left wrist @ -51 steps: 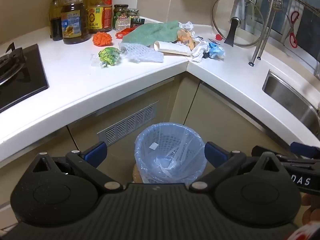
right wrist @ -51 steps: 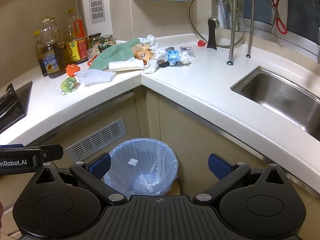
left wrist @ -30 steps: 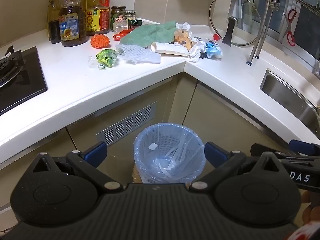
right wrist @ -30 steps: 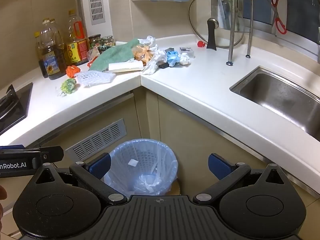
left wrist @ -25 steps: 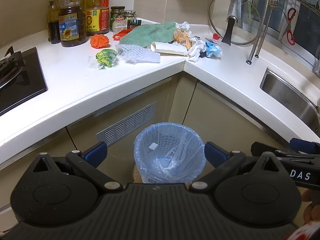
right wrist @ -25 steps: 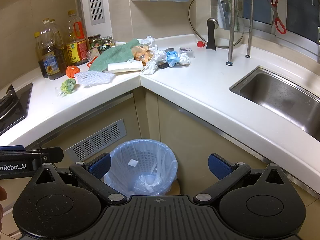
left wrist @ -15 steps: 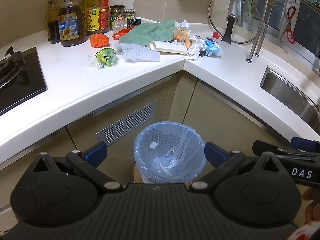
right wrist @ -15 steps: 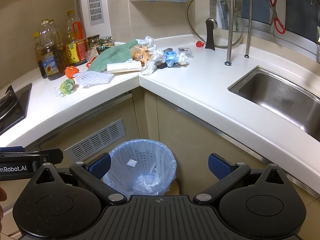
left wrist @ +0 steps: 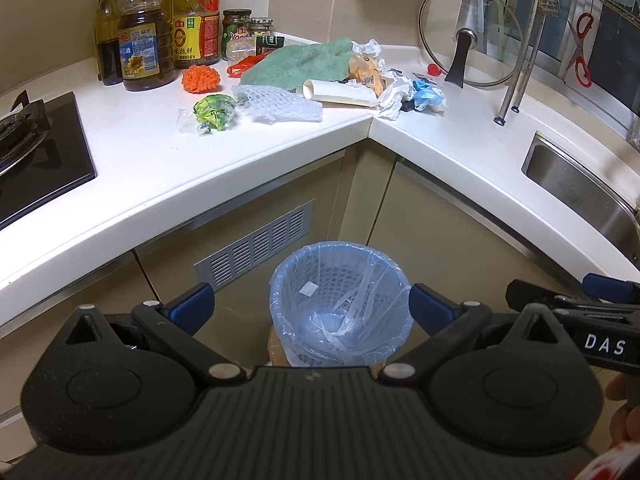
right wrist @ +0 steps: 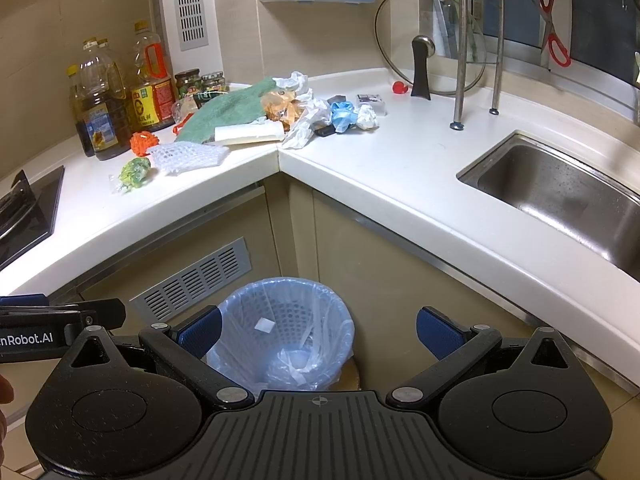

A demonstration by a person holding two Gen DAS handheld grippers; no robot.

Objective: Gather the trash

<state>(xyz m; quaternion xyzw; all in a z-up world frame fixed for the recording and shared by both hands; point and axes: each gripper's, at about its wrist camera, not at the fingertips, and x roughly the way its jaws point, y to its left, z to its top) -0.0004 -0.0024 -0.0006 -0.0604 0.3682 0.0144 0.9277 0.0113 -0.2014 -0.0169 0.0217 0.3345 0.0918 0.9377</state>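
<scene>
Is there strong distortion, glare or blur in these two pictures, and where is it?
Left wrist view: fisheye bending curves the countertop edge; sharp overall; a soft shadow lies under the bubble wrap. Right wrist view: the same bending; bright reflections on the sink wall and the glass lid; the trash bin liner is shiny but readable. Both open grippers show no motion blur.

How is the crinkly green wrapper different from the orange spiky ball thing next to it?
The green wrapper is crumpled, shiny plastic with clear twisted ends; the orange ball is round, spiky and matte. The wrapper lies nearer the counter's front edge; the ball sits back by the oil bottles. Both are small and rest on the white countertop, untouched by either gripper.
</scene>
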